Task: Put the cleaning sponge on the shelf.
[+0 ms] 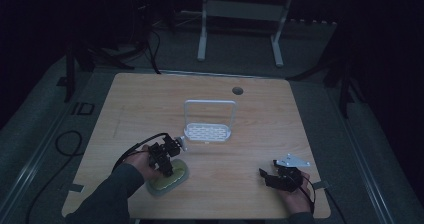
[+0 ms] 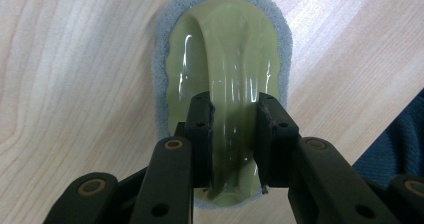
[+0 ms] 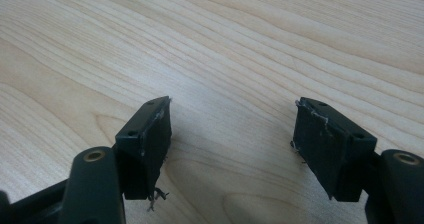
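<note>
You are clamping your left gripper [image 2: 234, 134] on the raised handle of the olive-green, grey-foam-edged scrubber pad [image 2: 225, 59], nothing racked yet, while your right gripper [image 3: 232, 149] is waiting spread apart and empty.

A light wooden table with rounded corners [image 1: 250, 134] stood on grey carpeted floor [image 1: 320, 49]. A round cable hole [image 1: 237, 90] pierced its top near twelve o'clock. Close to centre sat a white perforated plastic rack with a tall loop handle [image 1: 208, 130]. At seven o'clock lay an olive-green handled scrubber on a grey sponge pad [image 1: 170, 179].
</note>
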Action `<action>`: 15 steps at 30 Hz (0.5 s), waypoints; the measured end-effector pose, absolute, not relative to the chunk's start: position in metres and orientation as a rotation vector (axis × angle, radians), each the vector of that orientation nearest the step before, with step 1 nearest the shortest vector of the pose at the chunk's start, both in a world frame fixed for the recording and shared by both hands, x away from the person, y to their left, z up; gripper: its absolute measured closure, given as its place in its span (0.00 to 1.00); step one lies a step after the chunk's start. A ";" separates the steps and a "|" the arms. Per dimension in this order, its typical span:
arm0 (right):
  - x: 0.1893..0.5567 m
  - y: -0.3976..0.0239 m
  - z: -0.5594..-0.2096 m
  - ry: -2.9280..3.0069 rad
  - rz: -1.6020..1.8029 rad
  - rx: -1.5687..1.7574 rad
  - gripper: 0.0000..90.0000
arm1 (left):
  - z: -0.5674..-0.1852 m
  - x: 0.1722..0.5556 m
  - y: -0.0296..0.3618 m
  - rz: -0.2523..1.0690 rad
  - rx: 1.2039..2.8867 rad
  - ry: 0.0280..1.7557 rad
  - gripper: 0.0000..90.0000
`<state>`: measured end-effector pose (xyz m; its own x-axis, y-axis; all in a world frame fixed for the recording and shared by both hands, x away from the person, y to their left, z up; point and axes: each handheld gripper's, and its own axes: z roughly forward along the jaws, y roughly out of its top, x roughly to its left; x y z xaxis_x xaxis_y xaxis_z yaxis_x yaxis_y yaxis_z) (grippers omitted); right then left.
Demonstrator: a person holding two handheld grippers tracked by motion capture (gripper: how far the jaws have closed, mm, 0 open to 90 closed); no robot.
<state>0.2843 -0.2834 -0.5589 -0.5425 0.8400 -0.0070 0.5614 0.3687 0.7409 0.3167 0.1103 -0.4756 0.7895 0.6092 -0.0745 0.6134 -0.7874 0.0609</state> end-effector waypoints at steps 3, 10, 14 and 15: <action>0.284 -0.283 -0.559 2.251 0.992 1.222 0.34 | -0.475 0.319 0.109 -0.075 2.899 0.976 0.80; 0.284 -0.283 -0.559 2.250 0.993 1.222 0.34 | -0.472 0.322 0.107 -0.044 2.898 0.950 0.80; 0.284 -0.283 -0.559 2.250 0.992 1.221 0.34 | -0.467 0.323 0.107 -0.033 2.888 0.945 0.80; 0.284 -0.283 -0.559 2.251 0.992 1.222 0.34 | -0.466 0.324 0.107 -0.024 2.888 0.944 0.80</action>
<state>0.2842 -0.2834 -0.5589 -0.5423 0.8401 -0.0065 0.5619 0.3685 0.7406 0.3238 0.1069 -0.4662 0.8075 0.5880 -0.0470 0.5896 -0.8022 0.0934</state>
